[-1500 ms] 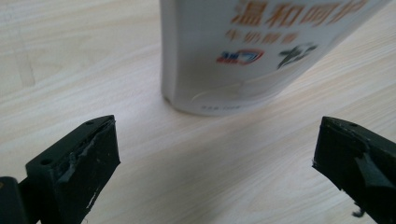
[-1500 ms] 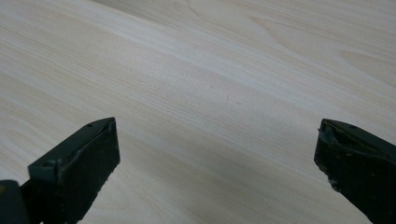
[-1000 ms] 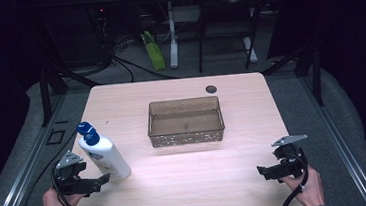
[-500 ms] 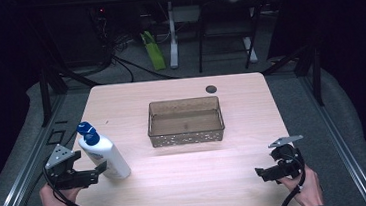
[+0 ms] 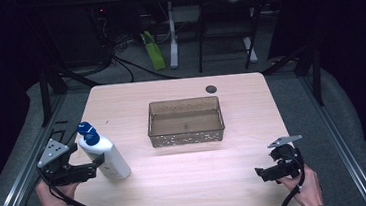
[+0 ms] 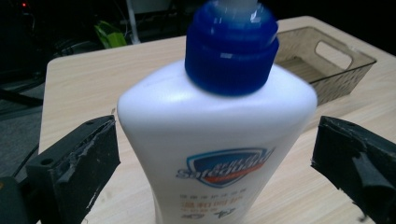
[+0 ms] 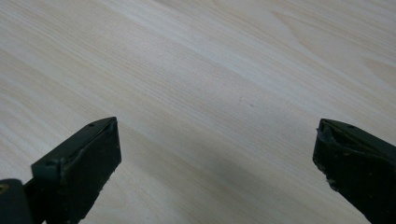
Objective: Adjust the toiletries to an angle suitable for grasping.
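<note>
Soap bottle (image 5: 103, 156), white with a blue cap, stands upright near the left edge of the desk (image 5: 188, 183), toward the near-left corner, and the left claw (image 5: 92, 168) has just drawn back and swung round from a second ago: then it sat at the bottle's near side, now it lines up from the left with its jaws spread wide to either side of the body. In the left gripper view the bottle (image 6: 215, 140) sits squarely between the two black pads, with a gap showing on each side, so nothing is gripped yet; I'd judge this as the approach settled and the squeeze the next thing needed. The right claw (image 5: 267, 172) rests by the near-right corner, jaws wide apart and holding nothing, looking down on bare wood, hardly moved in that second. The smoky plastic basket (image 5: 186, 130) sits at the middle of the desk, well apart from the bottle, with open wood between them, which leaves an easy path if the bottle is bound there. A small dark disc (image 5: 211, 88) lies near the far edge, out of the way. The bottle is close to the left edge, so a clumsy nudge could tip it off.
</note>
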The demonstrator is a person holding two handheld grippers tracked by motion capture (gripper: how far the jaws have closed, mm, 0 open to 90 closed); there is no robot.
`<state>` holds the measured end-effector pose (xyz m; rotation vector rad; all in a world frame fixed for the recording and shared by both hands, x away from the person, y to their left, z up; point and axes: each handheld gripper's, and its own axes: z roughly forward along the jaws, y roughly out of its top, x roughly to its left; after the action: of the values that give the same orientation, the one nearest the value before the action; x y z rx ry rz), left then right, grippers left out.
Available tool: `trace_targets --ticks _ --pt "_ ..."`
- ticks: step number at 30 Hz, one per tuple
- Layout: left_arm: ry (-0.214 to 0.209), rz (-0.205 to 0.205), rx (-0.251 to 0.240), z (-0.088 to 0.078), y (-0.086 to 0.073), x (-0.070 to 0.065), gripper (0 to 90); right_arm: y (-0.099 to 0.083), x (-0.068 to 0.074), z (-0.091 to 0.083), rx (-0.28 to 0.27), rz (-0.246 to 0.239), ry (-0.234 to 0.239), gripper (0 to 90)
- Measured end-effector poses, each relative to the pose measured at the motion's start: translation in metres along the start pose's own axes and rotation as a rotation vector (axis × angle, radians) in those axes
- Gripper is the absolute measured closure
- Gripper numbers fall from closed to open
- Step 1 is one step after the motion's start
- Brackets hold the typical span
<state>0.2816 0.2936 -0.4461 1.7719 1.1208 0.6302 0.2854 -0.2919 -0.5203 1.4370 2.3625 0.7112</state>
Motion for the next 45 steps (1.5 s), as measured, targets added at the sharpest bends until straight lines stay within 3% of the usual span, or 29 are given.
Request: trace_targets --ticks 14,18,24,35,39,45 --pt "-0.002 -0.012 -0.081 -0.003 0.022 0.0 1.1 0.002 0.004 0.001 0.003 -0.021 -0.004 0.9" --pt "-0.003 -0.009 -0.119 -0.005 0.027 0.0 14.4 0.002 0.003 0.002 0.005 -0.02 -0.005 1.0" --pt "-0.005 -0.014 -0.152 -0.004 0.033 0.0 16.6 0.002 0.003 0.002 0.007 -0.019 -0.006 1.1" --pt "-0.019 -0.018 -0.196 -0.001 0.035 0.001 34.1 0.002 0.004 0.003 0.015 -0.027 -0.008 1.7" --pt "-0.019 -0.037 -0.217 0.0 0.035 0.004 40.4 0.002 0.004 0.004 0.017 -0.026 -0.007 2.0" --pt "-0.03 -0.022 -0.231 0.001 0.036 0.001 50.1 0.001 0.004 0.004 0.021 -0.028 -0.012 2.6"
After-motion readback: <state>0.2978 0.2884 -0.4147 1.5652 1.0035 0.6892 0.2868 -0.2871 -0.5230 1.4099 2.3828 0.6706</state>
